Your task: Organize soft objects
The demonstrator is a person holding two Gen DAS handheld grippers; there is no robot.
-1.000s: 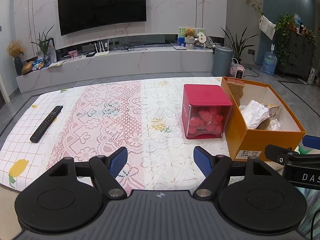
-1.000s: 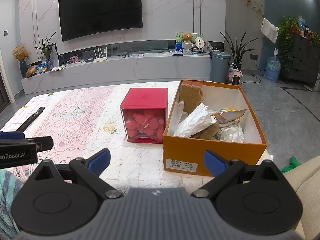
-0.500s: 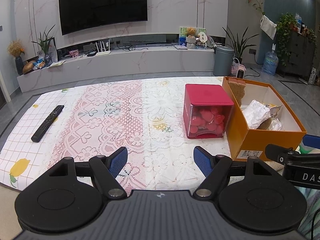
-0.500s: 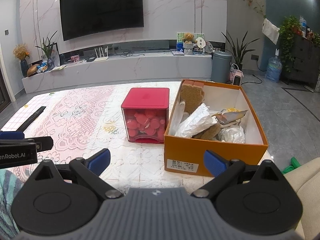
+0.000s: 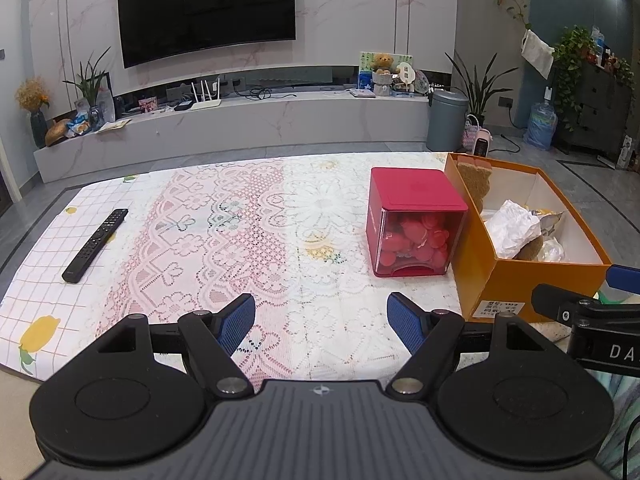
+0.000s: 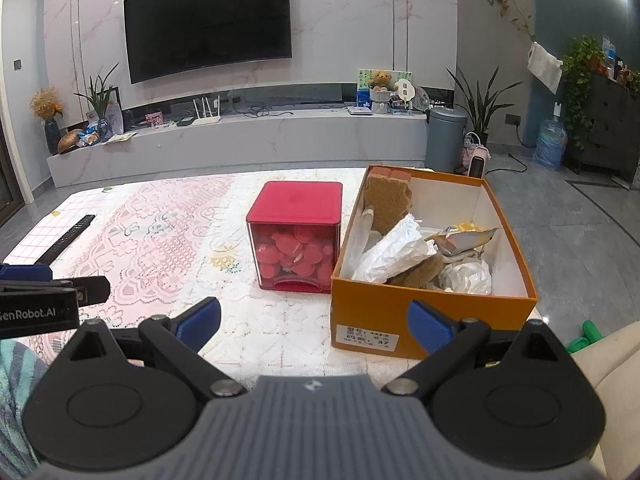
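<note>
Holding crumpled bags: orange box (image 6: 432, 320) | red pieces: red bin (image 6: 298, 216)

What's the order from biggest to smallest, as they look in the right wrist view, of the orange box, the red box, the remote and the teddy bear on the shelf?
1. Orange box
2. Red box
3. Remote, partly hidden behind the left gripper
4. Teddy bear, though it sits much farther from the camera, so its true size is unsure.
</note>
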